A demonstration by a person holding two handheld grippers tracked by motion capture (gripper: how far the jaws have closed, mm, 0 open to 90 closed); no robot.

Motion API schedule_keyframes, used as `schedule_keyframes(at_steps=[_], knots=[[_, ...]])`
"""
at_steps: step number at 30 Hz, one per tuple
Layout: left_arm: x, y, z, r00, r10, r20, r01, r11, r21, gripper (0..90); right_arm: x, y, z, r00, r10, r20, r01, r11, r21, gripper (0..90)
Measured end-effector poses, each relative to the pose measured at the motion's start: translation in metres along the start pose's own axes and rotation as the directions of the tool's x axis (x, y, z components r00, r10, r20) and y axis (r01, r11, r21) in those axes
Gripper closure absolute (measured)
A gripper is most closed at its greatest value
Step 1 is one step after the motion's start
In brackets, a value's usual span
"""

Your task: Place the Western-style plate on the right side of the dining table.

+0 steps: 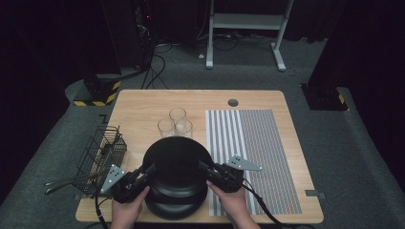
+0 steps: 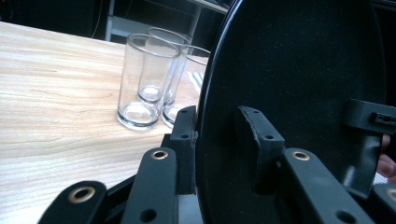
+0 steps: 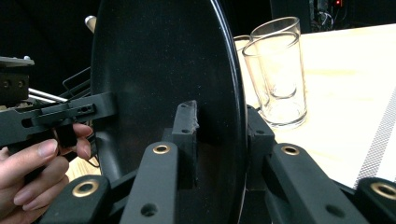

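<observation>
- Left tool (image 1: 147,171): clamped on rim of black plate (image 1: 176,155).
- Right tool (image 1: 205,168): clamped on opposite rim.
- 3 glasses (image 1: 175,125): upright on bench (image 1: 143,102), just beyond plate.

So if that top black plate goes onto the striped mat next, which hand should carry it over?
Probably the right. The right gripper already clamps the round black plate's rim on the side bordering the grey striped mat; the left gripper grips the far rim, beside the black wire rack.
</observation>
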State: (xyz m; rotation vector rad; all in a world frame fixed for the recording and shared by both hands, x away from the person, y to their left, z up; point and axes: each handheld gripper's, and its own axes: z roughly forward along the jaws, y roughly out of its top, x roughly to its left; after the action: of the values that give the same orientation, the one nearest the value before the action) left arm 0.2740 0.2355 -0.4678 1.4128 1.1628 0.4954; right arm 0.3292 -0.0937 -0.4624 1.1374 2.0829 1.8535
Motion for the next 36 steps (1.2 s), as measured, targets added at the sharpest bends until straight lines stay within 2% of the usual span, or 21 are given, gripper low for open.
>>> schedule_keyframes(at_steps=[19,25,36], knots=[[-0.014,0.013,0.012,0.9987,0.051,0.01,-0.051,0.9986,-0.013,67.5,-0.007,0.007,-0.014,0.9997,0.022,-0.006,-0.022,0.999,-0.039,72.9],[-0.014,0.016,0.018,0.9983,0.054,0.019,-0.054,0.9985,-0.002,66.9,-0.009,0.008,-0.016,0.9996,0.028,0.0,-0.028,0.999,-0.043,73.3],[-0.022,0.022,0.027,0.9972,0.063,0.039,-0.063,0.998,-0.004,67.2,-0.016,0.012,-0.025,0.9994,0.031,0.012,-0.03,0.997,-0.069,73.0]])
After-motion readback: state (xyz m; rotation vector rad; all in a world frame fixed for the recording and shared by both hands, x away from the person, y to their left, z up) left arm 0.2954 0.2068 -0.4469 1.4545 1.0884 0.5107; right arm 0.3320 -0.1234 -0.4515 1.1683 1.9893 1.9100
